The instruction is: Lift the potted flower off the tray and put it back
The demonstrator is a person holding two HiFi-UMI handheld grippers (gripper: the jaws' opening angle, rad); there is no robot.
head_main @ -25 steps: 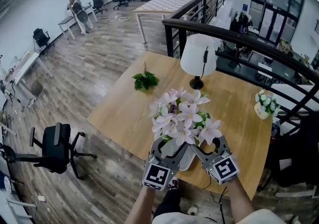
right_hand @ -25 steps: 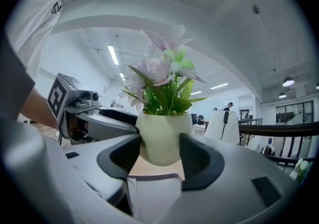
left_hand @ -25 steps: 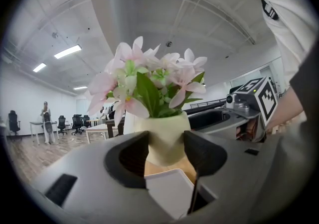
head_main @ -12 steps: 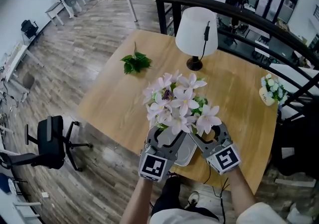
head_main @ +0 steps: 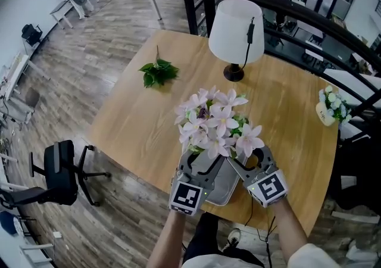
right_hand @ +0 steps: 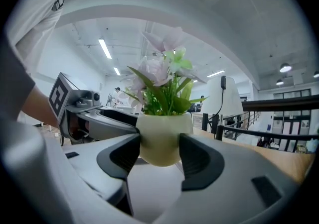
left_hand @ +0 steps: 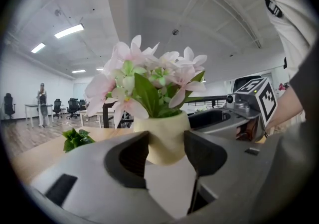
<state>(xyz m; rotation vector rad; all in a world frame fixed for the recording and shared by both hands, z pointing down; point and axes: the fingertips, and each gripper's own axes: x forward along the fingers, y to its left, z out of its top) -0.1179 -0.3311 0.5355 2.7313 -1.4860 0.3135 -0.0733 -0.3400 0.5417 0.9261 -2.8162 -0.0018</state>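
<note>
Head view: reaching in from 6 o'clock, near level, with left gripper (head_main: 202, 164) and right gripper (head_main: 246, 163), wide-set jaws each clamped on potted flower (head_main: 215, 122), directly over tray (head_main: 221, 193) at table's (head_main: 137, 124) 6 o'clock edge.

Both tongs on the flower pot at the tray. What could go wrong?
The round cream pot of pink flowers is pinched at its curved sides by the left tongs and right tongs; uneven release could tip the top-heavy bunch.
The silver metal tray lies at the wooden table's near edge; a nudge might push it off.
Blossoms hide the pot's base in the head view, so set-down is blind.
</note>
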